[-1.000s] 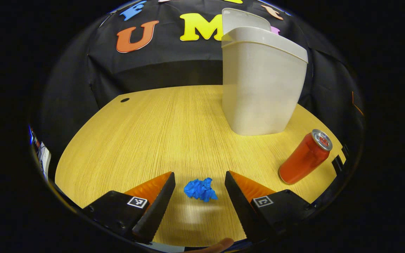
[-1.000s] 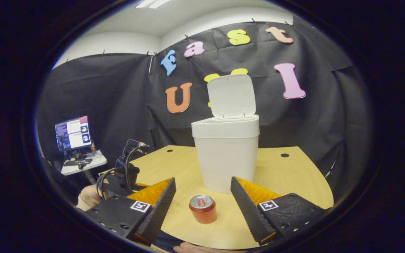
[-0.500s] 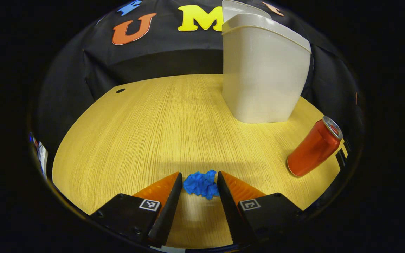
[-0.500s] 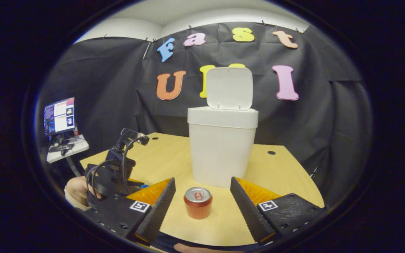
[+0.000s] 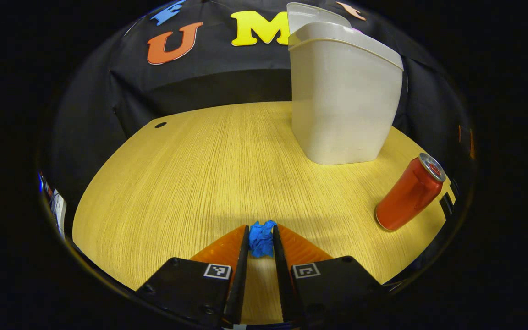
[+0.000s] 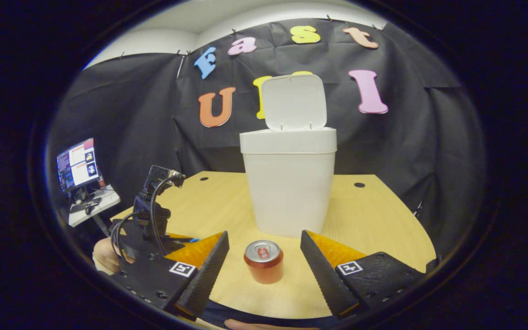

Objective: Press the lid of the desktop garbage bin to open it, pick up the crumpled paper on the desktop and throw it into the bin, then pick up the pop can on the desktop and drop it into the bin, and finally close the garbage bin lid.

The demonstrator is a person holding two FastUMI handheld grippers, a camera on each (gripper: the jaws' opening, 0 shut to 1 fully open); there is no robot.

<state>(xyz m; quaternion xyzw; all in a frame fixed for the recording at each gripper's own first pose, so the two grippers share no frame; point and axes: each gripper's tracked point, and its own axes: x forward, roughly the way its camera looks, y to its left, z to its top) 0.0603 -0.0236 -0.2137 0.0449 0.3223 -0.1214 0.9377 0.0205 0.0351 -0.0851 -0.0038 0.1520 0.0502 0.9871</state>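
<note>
In the left gripper view my left gripper point(image 5: 261, 234) is shut on the blue crumpled paper point(image 5: 262, 236), low over the wooden table point(image 5: 209, 169). The white bin point(image 5: 344, 101) stands at the back right with its lid up. A red pop can point(image 5: 408, 192) stands to the right of the paper. In the right gripper view my right gripper point(image 6: 264, 240) is open, and the pop can point(image 6: 264, 262) stands upright between and beyond its fingertips. The bin point(image 6: 289, 183) is behind the can, its lid point(image 6: 294, 102) raised. The left gripper point(image 6: 151, 220) and the hand holding it show at the left.
Round cable holes point(image 6: 359, 185) mark the table's back edge. A monitor on a small side table point(image 6: 80, 167) stands off the table's left side. Bare tabletop lies left of the bin in the left gripper view.
My left gripper's fingers have come together on the blue paper, which was lying free between them a second ago. The right gripper has stayed open and shifted only slightly toward the can.
</note>
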